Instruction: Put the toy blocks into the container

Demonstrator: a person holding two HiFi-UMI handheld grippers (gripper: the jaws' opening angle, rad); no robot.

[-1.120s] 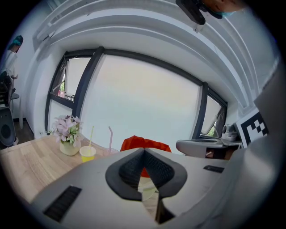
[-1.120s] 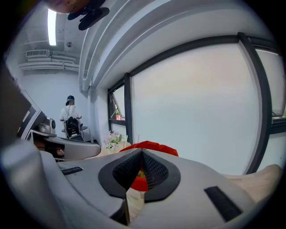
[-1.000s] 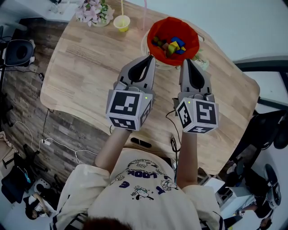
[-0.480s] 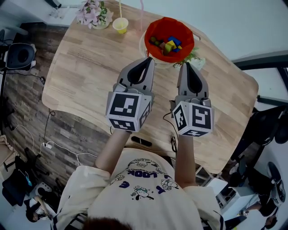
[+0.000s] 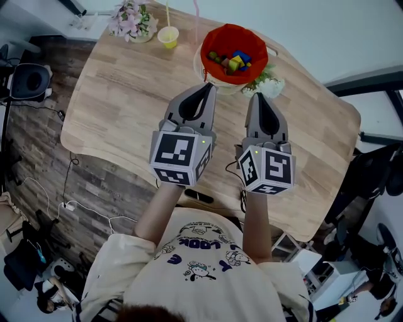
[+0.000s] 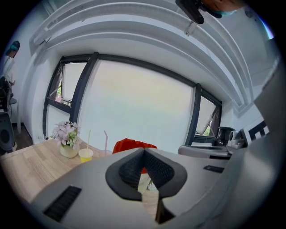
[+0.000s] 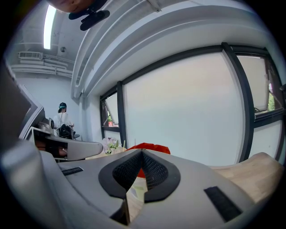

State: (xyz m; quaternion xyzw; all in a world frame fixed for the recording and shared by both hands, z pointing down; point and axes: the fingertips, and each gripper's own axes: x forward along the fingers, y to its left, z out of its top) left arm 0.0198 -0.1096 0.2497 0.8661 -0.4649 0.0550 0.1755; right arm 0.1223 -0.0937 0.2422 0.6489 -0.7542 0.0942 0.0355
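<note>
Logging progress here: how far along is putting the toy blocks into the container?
Done: toy blocks lie in the red container. In hand: nothing; the left hand-held gripper and right hand-held gripper are shut and empty. Left: no loose block shows on the table, so probably nothing.

Looks like an office workroom here: a rounded wooden table on a brick-patterned floor, cables trailing left of the table, a black office chair to its right, a flower vase on its far edge, tall windows beyond the table, and a person off past its left end
</note>
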